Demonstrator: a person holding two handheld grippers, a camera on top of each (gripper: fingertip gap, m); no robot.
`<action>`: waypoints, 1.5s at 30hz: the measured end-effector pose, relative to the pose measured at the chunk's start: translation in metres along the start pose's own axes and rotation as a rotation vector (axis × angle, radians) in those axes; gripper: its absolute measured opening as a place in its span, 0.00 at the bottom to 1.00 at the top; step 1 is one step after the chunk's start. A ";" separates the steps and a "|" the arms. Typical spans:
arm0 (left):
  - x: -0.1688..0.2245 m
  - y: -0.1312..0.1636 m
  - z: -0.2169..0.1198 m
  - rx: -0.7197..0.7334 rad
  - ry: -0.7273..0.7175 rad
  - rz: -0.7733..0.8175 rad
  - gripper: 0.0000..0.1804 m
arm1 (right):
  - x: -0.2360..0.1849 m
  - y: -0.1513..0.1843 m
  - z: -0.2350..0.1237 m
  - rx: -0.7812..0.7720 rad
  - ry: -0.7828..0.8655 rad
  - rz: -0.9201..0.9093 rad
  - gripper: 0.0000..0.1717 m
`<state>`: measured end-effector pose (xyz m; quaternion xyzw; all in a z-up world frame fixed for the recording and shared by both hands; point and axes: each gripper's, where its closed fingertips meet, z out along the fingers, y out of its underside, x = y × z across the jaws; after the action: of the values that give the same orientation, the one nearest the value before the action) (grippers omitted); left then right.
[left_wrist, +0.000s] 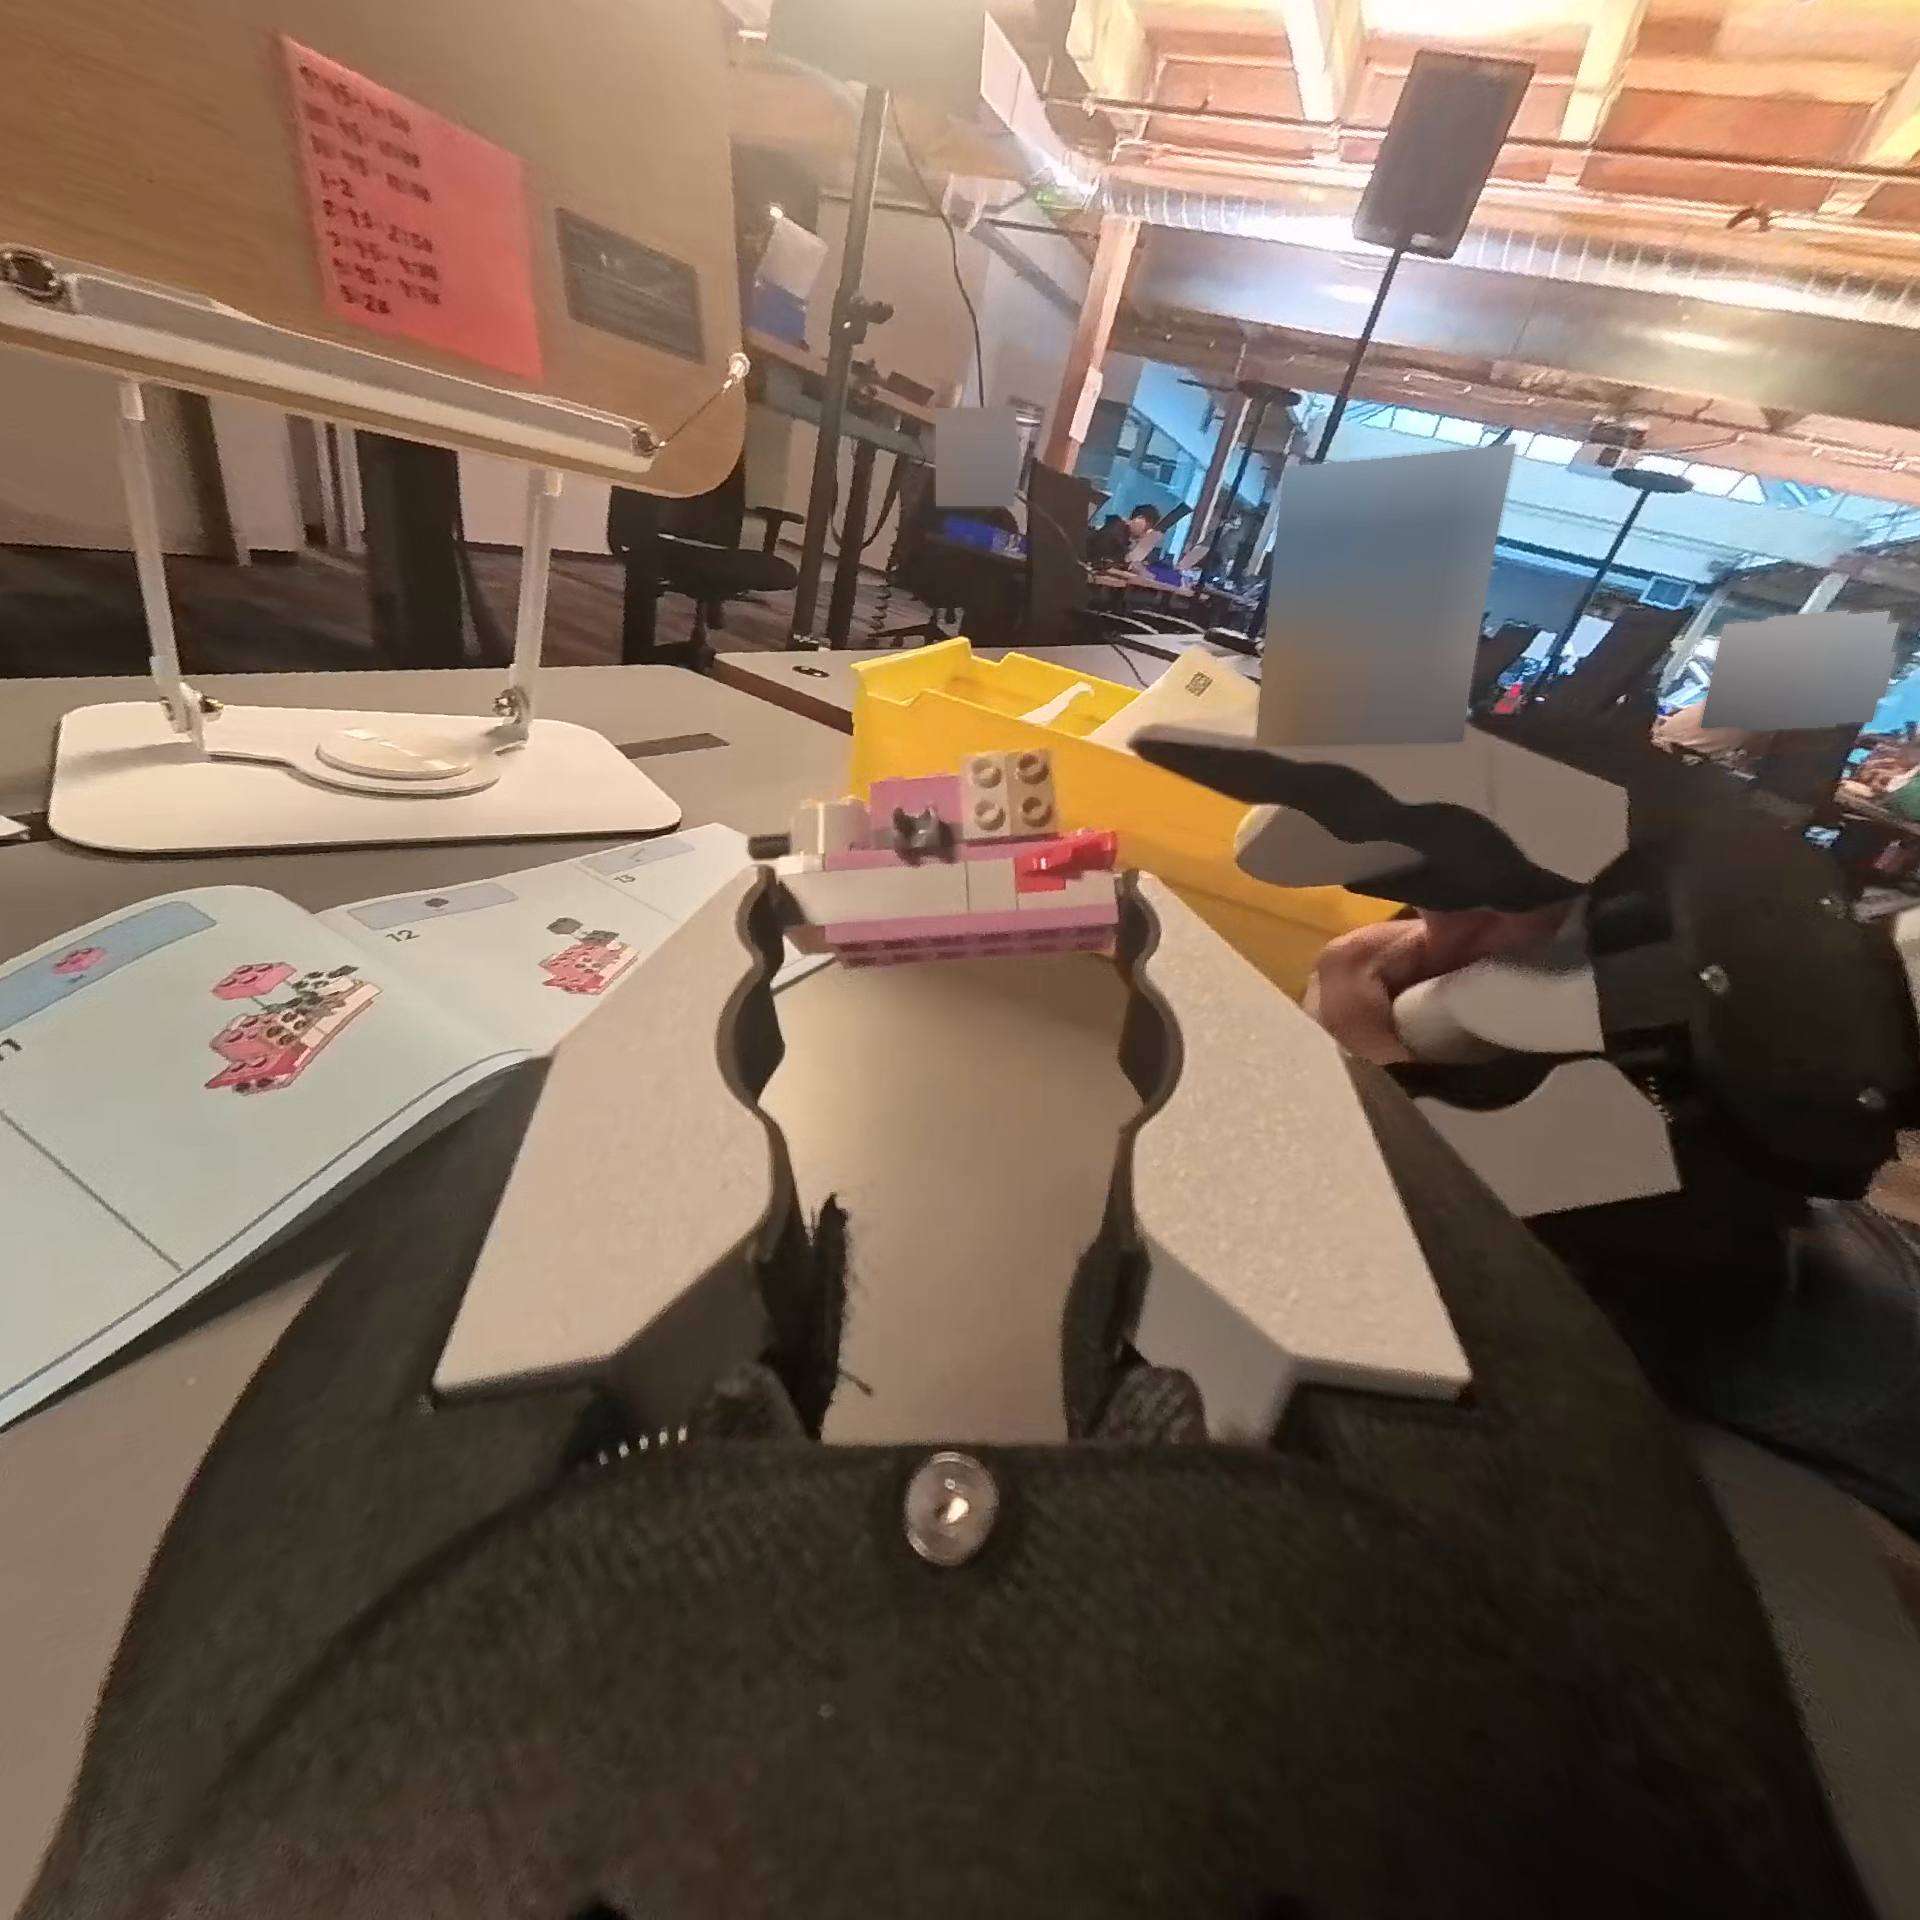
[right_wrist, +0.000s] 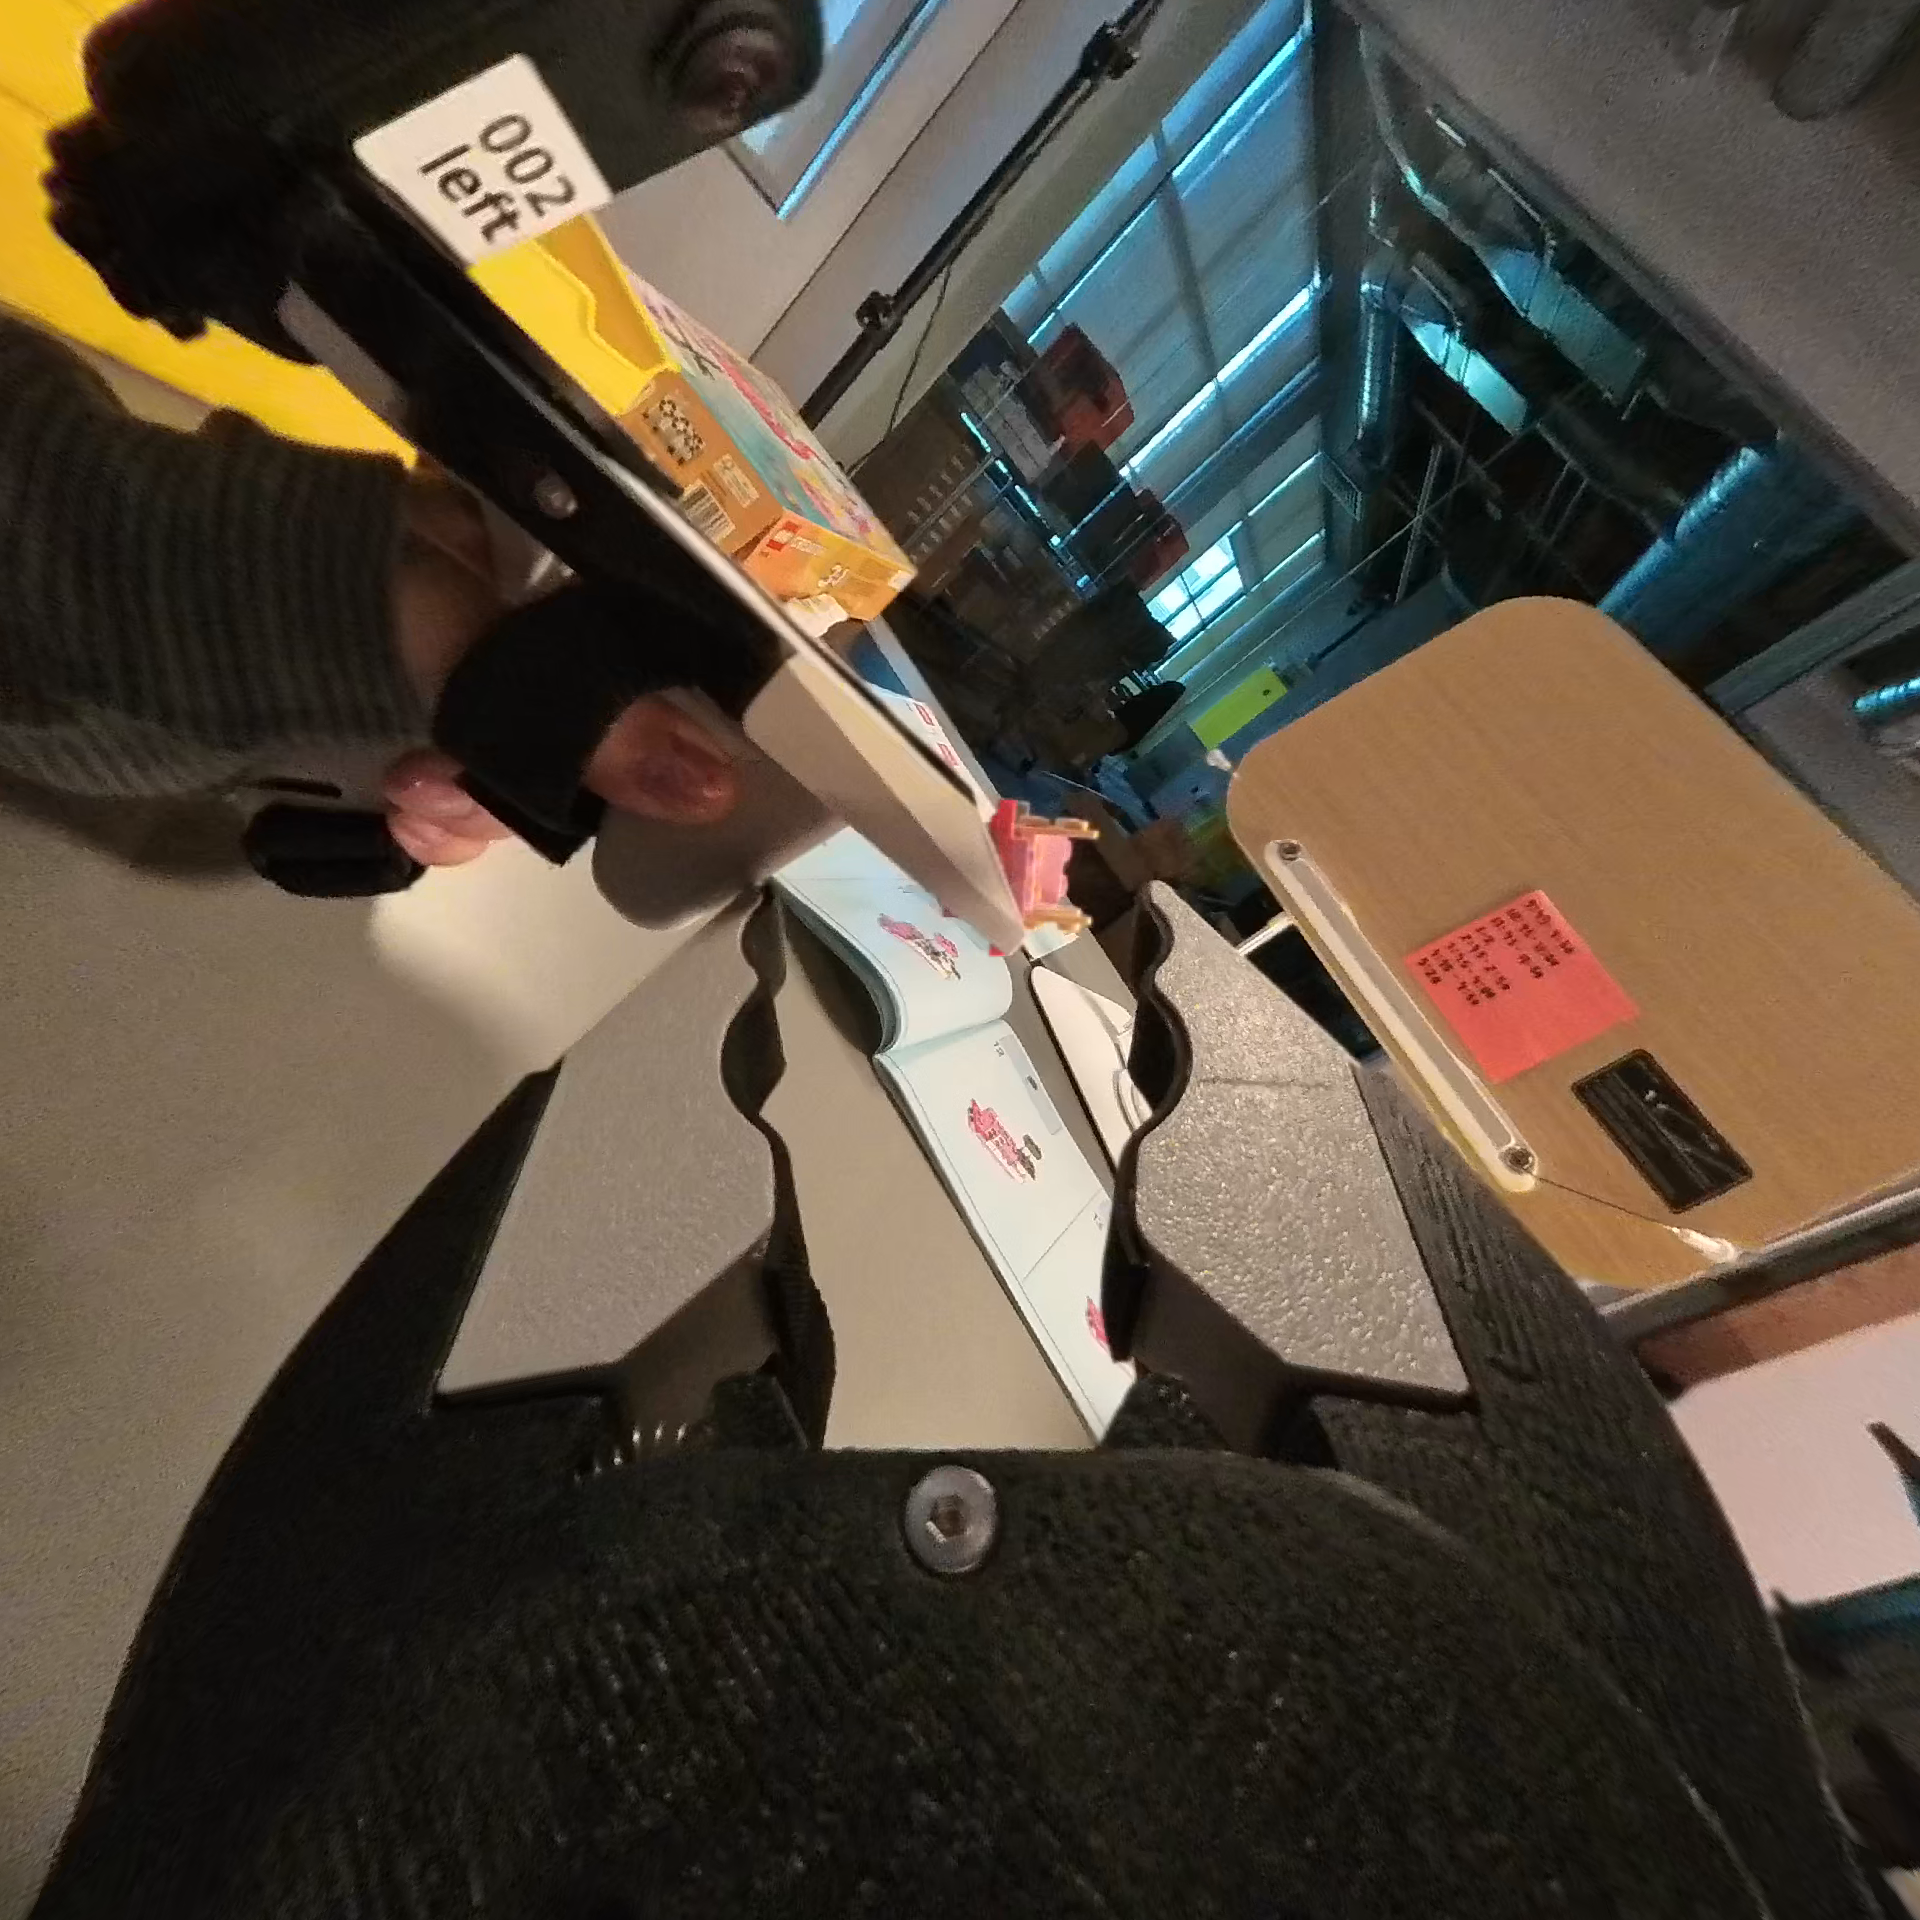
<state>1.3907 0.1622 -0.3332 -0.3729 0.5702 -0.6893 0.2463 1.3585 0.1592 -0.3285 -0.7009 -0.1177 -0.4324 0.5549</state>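
Brick model pinched at ends by left gripper, held above table, near yellow bin. Right gripper spread, nothing held. Risk judged: thin end-grip, model could be twisted loose or dropped if knocked.

A white stand with a tilted wooden board sits on the grey table; a pink note and a dark plate are stuck to the board. An open pale-blue instruction booklet lies flat in front of the stand. A yellow bin stands farther back, and a colourful cardboard box lies beside it. Beyond are black tripod poles, office chairs and desks.
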 end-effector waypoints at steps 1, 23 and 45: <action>-0.002 0.000 0.000 0.000 -0.009 -0.007 0.35 | -0.003 0.001 0.000 -0.006 -0.017 -0.012 0.39; 0.014 0.019 0.008 -0.095 0.049 0.005 0.35 | -0.002 0.022 0.004 -0.106 -0.030 0.021 0.14; -0.003 -0.007 -0.005 0.014 0.047 -0.021 0.35 | 0.008 0.000 0.001 0.074 0.034 0.068 0.48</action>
<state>1.3888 0.1692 -0.3272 -0.3607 0.5671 -0.7044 0.2285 1.3639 0.1576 -0.3226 -0.6761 -0.1001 -0.4205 0.5967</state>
